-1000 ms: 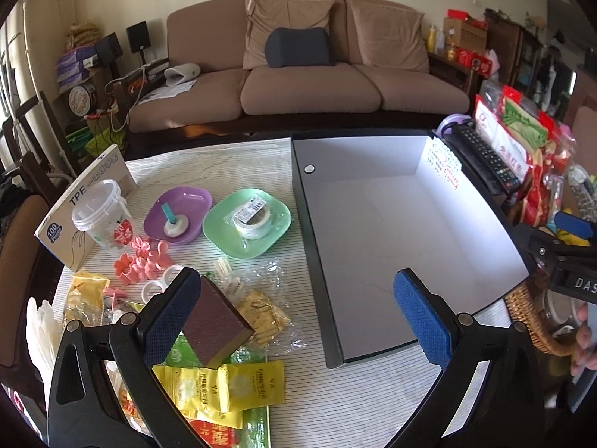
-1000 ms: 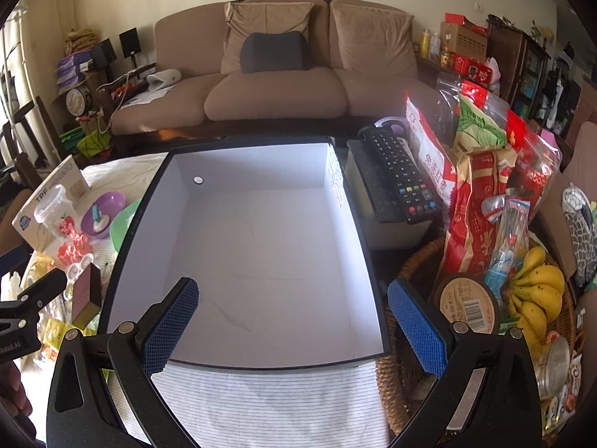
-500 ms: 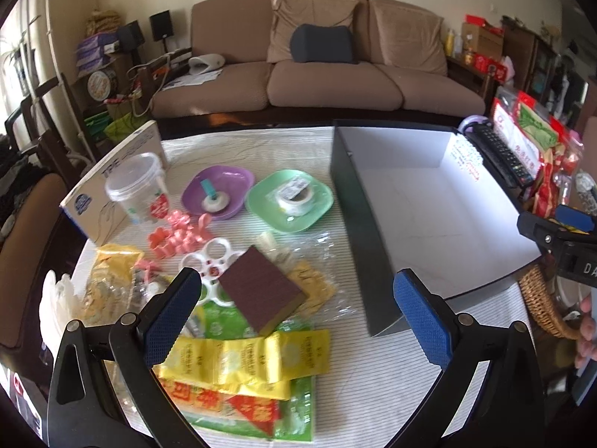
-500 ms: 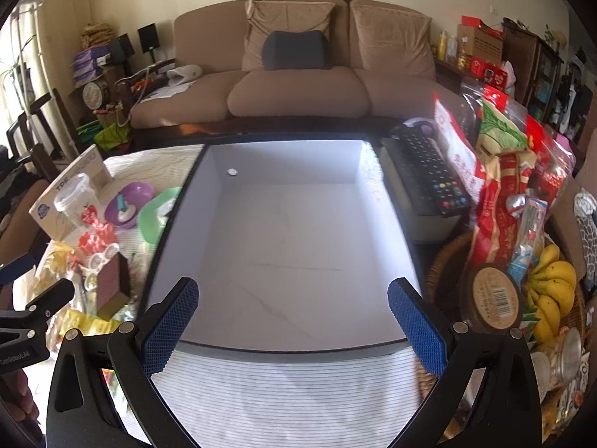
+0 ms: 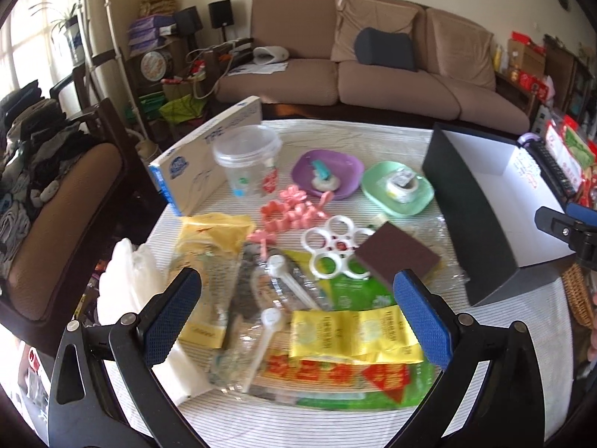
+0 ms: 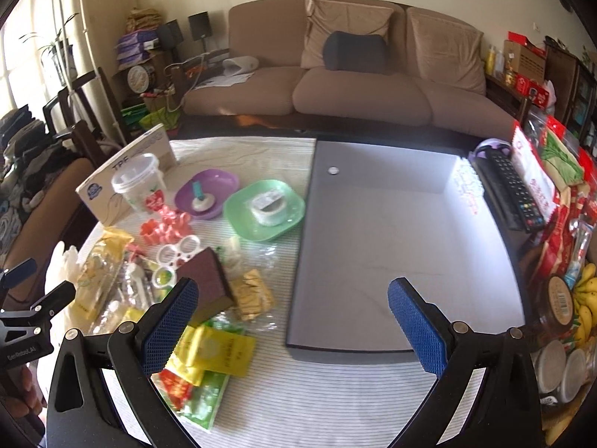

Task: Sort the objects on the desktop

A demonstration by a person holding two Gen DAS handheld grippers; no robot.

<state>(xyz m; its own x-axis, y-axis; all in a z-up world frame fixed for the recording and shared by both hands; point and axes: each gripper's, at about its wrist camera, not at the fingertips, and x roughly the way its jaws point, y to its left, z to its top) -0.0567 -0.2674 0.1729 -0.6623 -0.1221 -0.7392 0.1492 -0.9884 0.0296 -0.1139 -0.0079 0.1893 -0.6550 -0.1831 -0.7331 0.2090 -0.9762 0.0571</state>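
A black box with a white inside point(image 6: 403, 246) stands on the striped table at the right; it also shows in the left wrist view point(image 5: 485, 201). Left of it lies a pile: a brown sponge point(image 5: 397, 255) point(image 6: 209, 280), yellow packets point(image 5: 354, 334) point(image 6: 212, 349), a white ring holder point(image 5: 335, 246), pink clips point(image 5: 291, 212), a purple dish point(image 5: 327, 171) and a green dish with tape point(image 5: 397, 186) point(image 6: 266, 207). My left gripper point(image 5: 296, 321) is open and empty above the pile. My right gripper point(image 6: 293, 330) is open and empty near the box's front left corner.
A clear tub point(image 5: 246, 160) and a white-blue carton point(image 5: 201, 156) stand at the back left. A remote point(image 6: 513, 190), snack bags point(image 6: 552, 186) and a basket with bananas point(image 6: 585, 306) crowd the right side. A chair point(image 5: 56, 201) stands left of the table.
Both grippers have swung left. The pile of small objects now fills the left wrist view, and the box has slid to the right in both views. Both stay open.
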